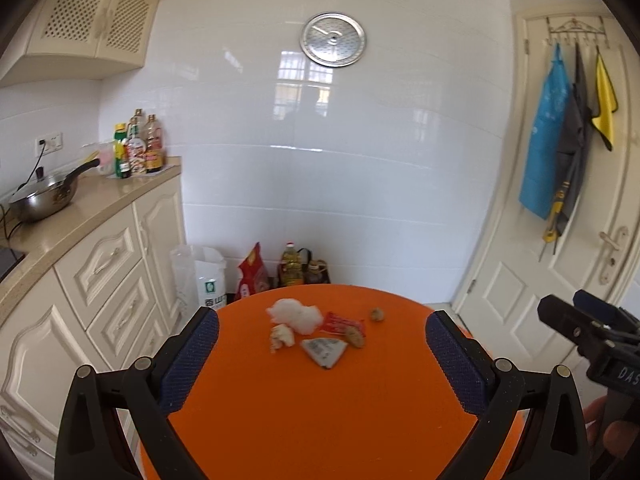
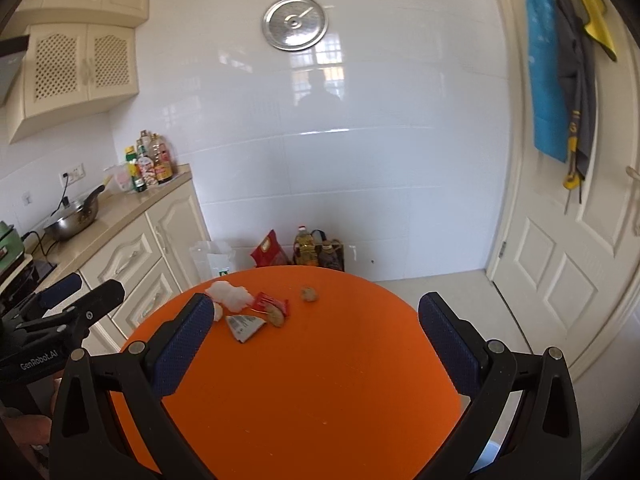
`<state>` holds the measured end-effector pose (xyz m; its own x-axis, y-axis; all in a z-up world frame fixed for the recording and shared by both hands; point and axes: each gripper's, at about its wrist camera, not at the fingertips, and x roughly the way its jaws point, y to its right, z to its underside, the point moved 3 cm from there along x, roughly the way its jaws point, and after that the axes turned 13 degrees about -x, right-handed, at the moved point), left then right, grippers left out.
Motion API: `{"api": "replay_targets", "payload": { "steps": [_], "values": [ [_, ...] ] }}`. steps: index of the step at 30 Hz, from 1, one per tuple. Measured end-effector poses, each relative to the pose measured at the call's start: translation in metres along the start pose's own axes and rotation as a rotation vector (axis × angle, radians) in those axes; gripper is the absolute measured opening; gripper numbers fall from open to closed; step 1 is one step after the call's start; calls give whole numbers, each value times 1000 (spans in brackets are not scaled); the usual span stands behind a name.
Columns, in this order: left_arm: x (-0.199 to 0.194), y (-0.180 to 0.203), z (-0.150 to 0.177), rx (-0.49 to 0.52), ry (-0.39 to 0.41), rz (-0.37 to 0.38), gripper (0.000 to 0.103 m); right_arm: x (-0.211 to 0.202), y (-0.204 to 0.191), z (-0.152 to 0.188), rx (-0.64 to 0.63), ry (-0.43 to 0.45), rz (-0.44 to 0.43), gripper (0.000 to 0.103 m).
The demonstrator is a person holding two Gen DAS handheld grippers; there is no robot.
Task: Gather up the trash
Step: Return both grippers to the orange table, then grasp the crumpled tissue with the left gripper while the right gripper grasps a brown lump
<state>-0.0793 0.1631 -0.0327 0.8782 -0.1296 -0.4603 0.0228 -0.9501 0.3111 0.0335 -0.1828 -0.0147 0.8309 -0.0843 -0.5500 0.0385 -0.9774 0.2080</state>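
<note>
The trash lies in a small cluster at the far side of the round orange surface (image 1: 320, 400), straight ahead of the left gripper (image 1: 322, 354) and ahead-left of the right gripper (image 2: 316, 340), so the left looks better lined up. Both sets of jaws are spread wide, holding nothing. Largest is the white tissue wad (image 1: 296, 314), then the folded grey wrapper (image 1: 324, 351), the red wrapper (image 1: 340, 322), and a brown crumb (image 1: 376, 314) apart. White tiled kitchen wall (image 1: 340, 160) behind.

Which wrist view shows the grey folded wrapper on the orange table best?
The left wrist view: the grey folded wrapper lies unobstructed, centred between the open fingers. In the right wrist view the wrapper is also whole but sits off to the left, close to the right gripper's left finger.
</note>
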Motion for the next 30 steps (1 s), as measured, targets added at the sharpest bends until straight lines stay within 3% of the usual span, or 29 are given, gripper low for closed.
{"api": "replay_targets", "payload": {
  "steps": [6, 9, 14, 21, 30],
  "values": [
    [21, -2, 6, -16, -37, -56, 102, 34, -22, 1, -38, -44, -55, 103],
    [53, 0, 0, -21, -73, -76, 102, 59, -27, 6, -42, -88, -80, 103],
    [114, 5, -14, -7, -135, -116, 102, 110, -29, 19, -39, -180, -113, 103],
    [234, 8, -28, 15, -241, -175, 100, 191, -30, 41, -5, -311, -145, 103],
    [372, 13, -34, 36, -328, -212, 100, 274, -43, 65, 0, -434, -191, 75]
  ]
}}
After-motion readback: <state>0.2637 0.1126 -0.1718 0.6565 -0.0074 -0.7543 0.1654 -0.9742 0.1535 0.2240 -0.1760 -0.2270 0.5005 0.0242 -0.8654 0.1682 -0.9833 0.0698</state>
